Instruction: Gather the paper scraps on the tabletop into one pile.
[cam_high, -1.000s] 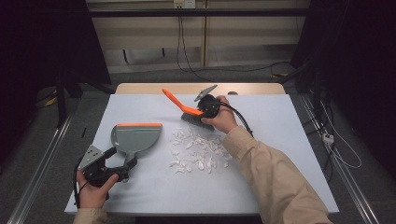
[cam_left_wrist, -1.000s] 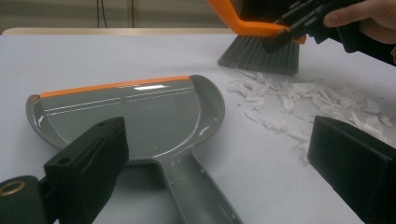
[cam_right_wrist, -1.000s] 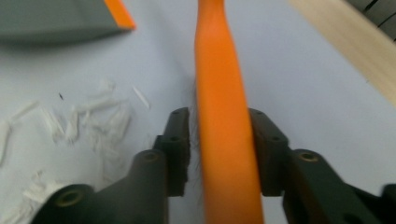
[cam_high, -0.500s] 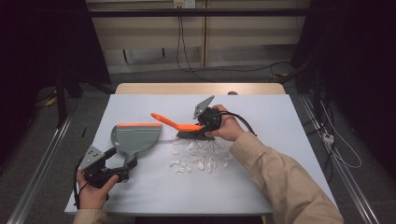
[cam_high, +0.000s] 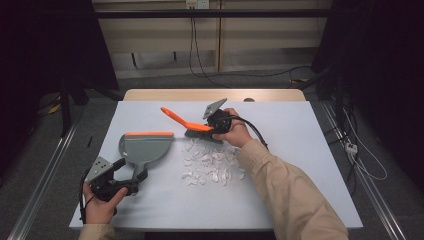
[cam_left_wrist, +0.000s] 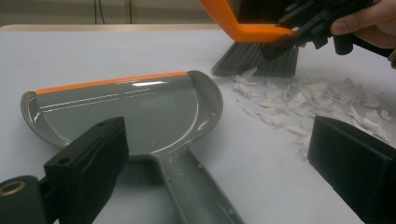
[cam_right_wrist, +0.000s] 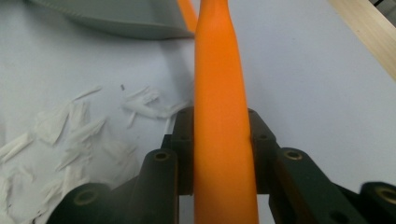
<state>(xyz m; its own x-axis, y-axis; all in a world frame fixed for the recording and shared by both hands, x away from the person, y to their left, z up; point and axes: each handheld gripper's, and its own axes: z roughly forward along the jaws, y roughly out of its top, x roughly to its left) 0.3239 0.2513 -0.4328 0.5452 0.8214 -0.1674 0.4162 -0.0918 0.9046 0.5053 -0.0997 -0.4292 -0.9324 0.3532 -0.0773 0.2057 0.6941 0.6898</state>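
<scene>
the right gripper (cam_high: 212, 131) was clamped shut on the orange handle of the brush (cam_high: 187, 124), the handle running up between its two jaws in the right gripper view. the bristles sat on the desk (cam_high: 300, 150) at the far edge of the paper scraps (cam_high: 210, 165), toward the desk's back edge near the middle. the left gripper (cam_high: 131, 176) stood with its jaws apart on either side of the grey handle of the dustpan (cam_high: 145, 148); whether the pads actually pressed on the handle i could not tell, since in the left gripper view they looked well clear of it. the dustpan lay flat toward the desk's left edge, its orange lip facing the back edge.

the step in hand looked like the start of a sweep. the next move called for dragging the bristles through the scraps toward the dustpan, with the pan turned or slid so its lip met them.
</scene>
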